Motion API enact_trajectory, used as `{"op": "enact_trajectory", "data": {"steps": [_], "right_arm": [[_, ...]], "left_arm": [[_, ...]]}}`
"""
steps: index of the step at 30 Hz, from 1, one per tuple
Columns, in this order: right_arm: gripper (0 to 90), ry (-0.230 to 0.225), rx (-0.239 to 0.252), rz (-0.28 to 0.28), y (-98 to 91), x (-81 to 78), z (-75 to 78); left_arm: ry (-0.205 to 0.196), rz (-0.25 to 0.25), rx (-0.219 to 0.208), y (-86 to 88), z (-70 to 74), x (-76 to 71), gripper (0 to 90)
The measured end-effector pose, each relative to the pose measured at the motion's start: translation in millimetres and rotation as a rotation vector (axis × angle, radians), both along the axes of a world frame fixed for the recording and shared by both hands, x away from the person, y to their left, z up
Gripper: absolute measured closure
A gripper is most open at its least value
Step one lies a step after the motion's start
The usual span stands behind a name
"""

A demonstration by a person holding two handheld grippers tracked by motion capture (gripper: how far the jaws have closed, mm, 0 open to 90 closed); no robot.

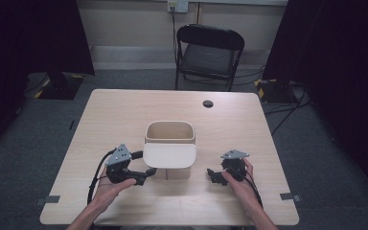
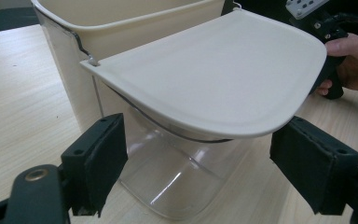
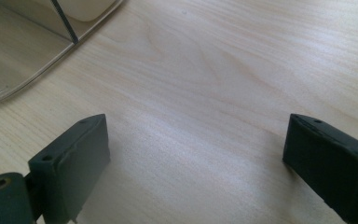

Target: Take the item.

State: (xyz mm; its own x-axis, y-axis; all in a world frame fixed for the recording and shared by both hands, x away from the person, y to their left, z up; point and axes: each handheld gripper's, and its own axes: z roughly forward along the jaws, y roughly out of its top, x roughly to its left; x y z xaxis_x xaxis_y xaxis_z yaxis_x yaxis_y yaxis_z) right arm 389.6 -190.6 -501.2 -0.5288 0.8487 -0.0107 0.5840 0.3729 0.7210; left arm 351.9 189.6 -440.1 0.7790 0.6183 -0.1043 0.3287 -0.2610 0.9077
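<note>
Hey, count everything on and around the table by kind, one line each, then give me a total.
Bin with hinged lid: 1
Grippers, left and right: 2
Table: 1
Folding chair: 1
Total: 5

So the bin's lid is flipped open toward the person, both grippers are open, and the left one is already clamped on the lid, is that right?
Not quite. The left gripper is not clamped on the lid: in the left gripper view its jaws stand wide apart below the lid's edge, touching nothing. The rest holds: the bin is open and the right gripper is open.
</note>
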Motion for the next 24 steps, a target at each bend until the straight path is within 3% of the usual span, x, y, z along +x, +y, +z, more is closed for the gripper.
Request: {"op": "enact_trajectory", "data": {"steps": [17, 24], "right_arm": [[6.5, 0.000, 0.000, 0.000, 0.0, 0.0, 0.0], [6.5, 0.000, 0.000, 0.000, 0.1, 0.0, 0.0]], "left_arm": [[-0.023, 0.007, 0.008, 0.7, 7.6, 0.2, 16.0], [-0.022, 0.004, -0.009, 0.7, 9.5, 1.9, 15.8]]}}
